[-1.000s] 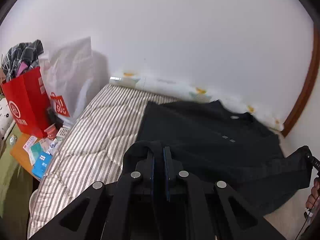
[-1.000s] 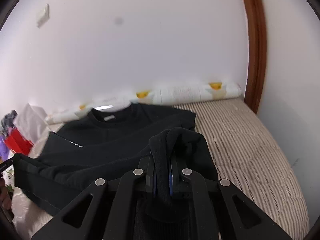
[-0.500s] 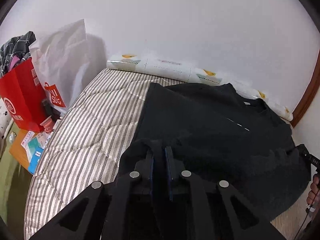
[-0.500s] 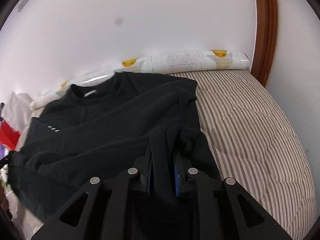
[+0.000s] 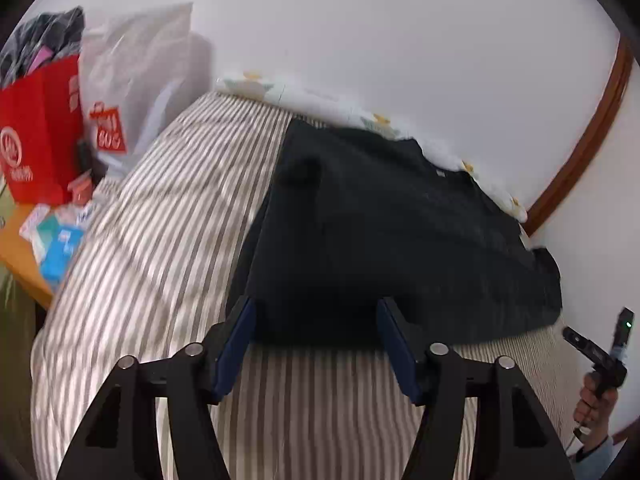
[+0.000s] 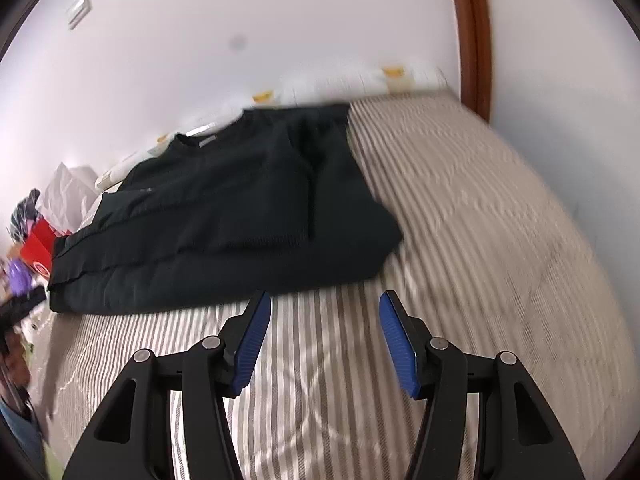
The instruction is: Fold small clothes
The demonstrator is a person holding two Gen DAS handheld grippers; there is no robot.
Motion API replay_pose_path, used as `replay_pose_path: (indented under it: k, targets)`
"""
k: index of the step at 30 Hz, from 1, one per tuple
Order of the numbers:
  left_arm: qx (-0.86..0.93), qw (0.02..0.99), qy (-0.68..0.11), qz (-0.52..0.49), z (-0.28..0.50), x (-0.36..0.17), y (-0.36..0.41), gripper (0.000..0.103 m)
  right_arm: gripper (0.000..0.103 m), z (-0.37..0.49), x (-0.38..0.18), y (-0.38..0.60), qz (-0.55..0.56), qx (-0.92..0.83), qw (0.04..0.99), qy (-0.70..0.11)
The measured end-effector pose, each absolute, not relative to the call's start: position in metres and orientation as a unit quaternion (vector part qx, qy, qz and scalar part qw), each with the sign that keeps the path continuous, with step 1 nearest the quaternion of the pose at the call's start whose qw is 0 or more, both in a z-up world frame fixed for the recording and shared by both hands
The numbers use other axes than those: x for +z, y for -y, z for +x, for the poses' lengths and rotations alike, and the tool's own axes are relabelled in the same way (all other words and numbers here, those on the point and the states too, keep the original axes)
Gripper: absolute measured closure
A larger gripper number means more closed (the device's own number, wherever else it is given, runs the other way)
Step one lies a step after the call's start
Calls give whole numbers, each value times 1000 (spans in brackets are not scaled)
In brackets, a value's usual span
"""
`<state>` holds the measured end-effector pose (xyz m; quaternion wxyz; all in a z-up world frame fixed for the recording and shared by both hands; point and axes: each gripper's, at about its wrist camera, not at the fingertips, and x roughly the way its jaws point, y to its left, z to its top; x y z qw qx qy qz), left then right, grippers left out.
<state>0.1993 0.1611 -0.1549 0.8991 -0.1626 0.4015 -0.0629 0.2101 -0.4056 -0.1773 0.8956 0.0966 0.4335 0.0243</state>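
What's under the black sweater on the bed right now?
The black sweater lies folded on the striped quilt, which shows all around it. Anything between its layers or beneath it is covered.

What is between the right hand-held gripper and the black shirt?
Only bare striped bedcover. In the right wrist view, the open right hand-held gripper sits just short of the black shirt.
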Motion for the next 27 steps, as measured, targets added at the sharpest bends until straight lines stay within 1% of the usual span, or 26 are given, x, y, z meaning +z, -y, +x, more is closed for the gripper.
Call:
replay_pose_path:
  k: [3,5,7,13,20,21,22,23,24,25,26,27]
  targets:
    - [-60,890,-414,-179,181,-169,-164,38,44,209,-185,407,132,18,890,-437]
    - [-64,882,-428,-187,176,-177,-164,38,35,212,-184,405,149,18,891,-428]
    - [-65,879,-428,-200,174,-182,-164,38,31,215,-183,403,160,10,895,-417]
    - [-71,873,-418,-240,192,-185,-159,37,31,234,-189,403,211,-9,883,-418]
    - [-47,875,-414,-247,214,-185,-155,41,31,251,-199,401,231,-26,873,-428]
    - [-44,876,-413,-247,215,-185,-155,42,31,253,-201,400,230,-27,873,-430]
    - [-34,878,-413,-241,218,-185,-153,48,31,257,-203,397,224,-29,872,-434]
    - [-27,879,-413,-235,220,-185,-152,51,34,258,-203,394,213,-33,877,-429]
    - [-18,881,-415,-228,221,-185,-150,56,36,260,-203,389,196,-37,881,-429]
    - [-8,883,-417,-218,223,-184,-149,66,46,262,-202,385,183,-37,884,-429]
    - [-4,883,-418,-214,223,-184,-148,71,64,263,-202,383,181,-26,885,-429]
    - [-3,882,-420,-213,224,-185,-149,79,74,264,-201,380,183,-8,884,-430]
